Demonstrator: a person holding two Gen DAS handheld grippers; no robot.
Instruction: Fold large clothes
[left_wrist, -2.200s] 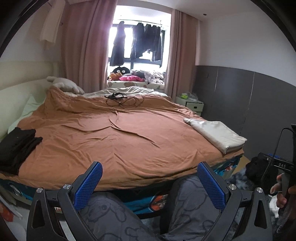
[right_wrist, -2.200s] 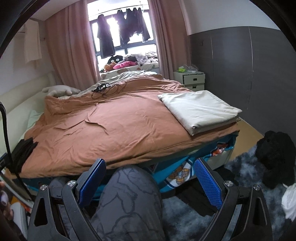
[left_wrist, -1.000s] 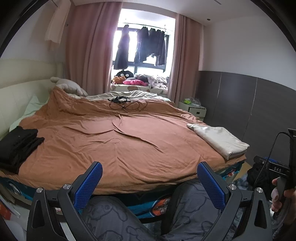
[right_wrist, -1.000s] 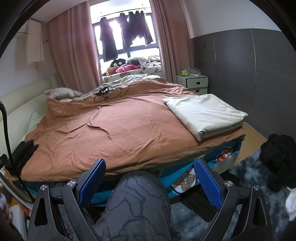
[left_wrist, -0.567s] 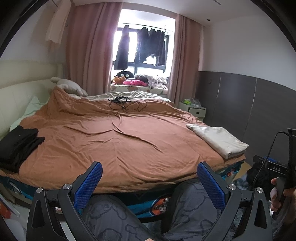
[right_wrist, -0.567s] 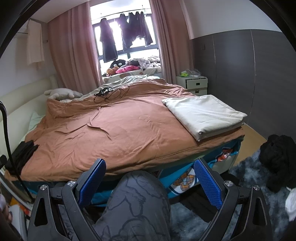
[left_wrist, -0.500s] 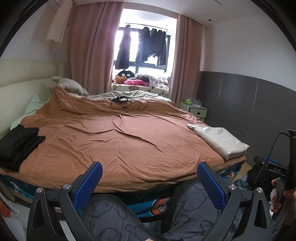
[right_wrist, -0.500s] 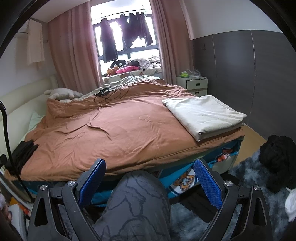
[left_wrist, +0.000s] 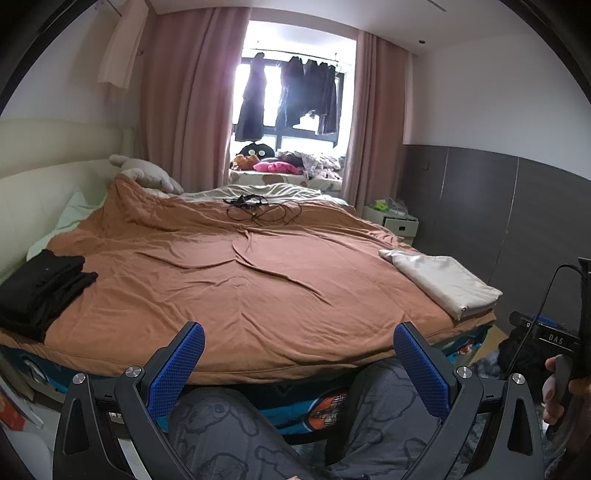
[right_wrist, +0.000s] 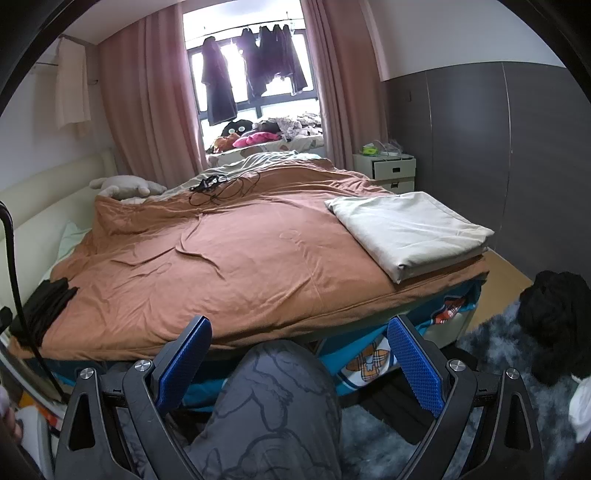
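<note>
From the left wrist view, the left gripper (left_wrist: 299, 363) is hanging wide apart and empty above the person's knees (left_wrist: 236, 428), which are wearing soft grey printed trousers. Its fingers are carrying blue pads (left_wrist: 176, 365) with a fine dimpled grip. Ahead, a wide bed is lying under a smooth, lightly creased rust-brown duvet (left_wrist: 240, 280). A stack of black folded clothes (left_wrist: 40, 288) is sitting on the bed's near left edge, and a flat, rectangular cream folded sheet (left_wrist: 443, 282) is resting at the right edge. A loose tangle of thin black cable (left_wrist: 258, 210) is lying far up the bed. At the right border, a hand (left_wrist: 557, 391) is gripping a dark handle.

From the right wrist view, the right gripper (right_wrist: 301, 360) is likewise spread wide, holding nothing, over one grey knee (right_wrist: 280, 398). Here the cream sheet (right_wrist: 410, 229) is showing larger, with its layered folded edges. Only this view is showing a crumpled black garment heap (right_wrist: 554, 314) on a shaggy grey rug (right_wrist: 491, 376), plus a pale bedside drawer unit (right_wrist: 388, 168)
</note>
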